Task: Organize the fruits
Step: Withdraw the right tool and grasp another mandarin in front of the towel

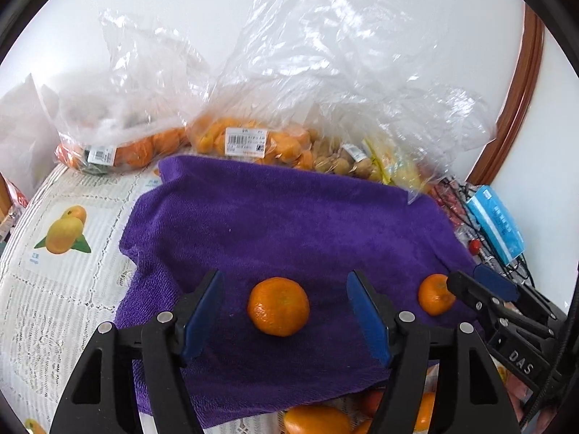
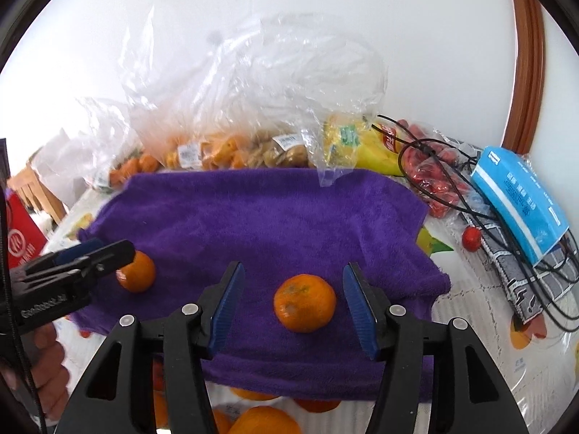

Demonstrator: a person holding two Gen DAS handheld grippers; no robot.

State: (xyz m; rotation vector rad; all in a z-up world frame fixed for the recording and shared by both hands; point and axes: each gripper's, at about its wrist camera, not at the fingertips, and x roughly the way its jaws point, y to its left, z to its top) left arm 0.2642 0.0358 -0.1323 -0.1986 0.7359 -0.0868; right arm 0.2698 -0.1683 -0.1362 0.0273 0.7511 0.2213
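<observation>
Two mandarins lie on a purple towel (image 1: pixel 289 217) spread over the table. In the left wrist view one mandarin (image 1: pixel 278 305) rests on the towel between the blue pads of my left gripper (image 1: pixel 286 311), with a gap on each side, so the jaws are open. The other mandarin (image 1: pixel 436 294) sits to its right, at the tips of my right gripper (image 1: pixel 466 282). In the right wrist view that mandarin (image 2: pixel 304 302) lies between the open jaws of my right gripper (image 2: pixel 293 307), untouched. The first mandarin (image 2: pixel 137 271) shows at the left by my left gripper (image 2: pixel 108 249).
Clear plastic bags of oranges (image 1: pixel 249 141) and small brown fruit (image 1: pixel 343 162) stand behind the towel against the wall. A blue packet (image 2: pixel 517 199), black cables (image 2: pixel 470 213) and red snacks (image 2: pixel 430 177) lie at the right. More oranges (image 2: pixel 260 421) sit below the towel's near edge.
</observation>
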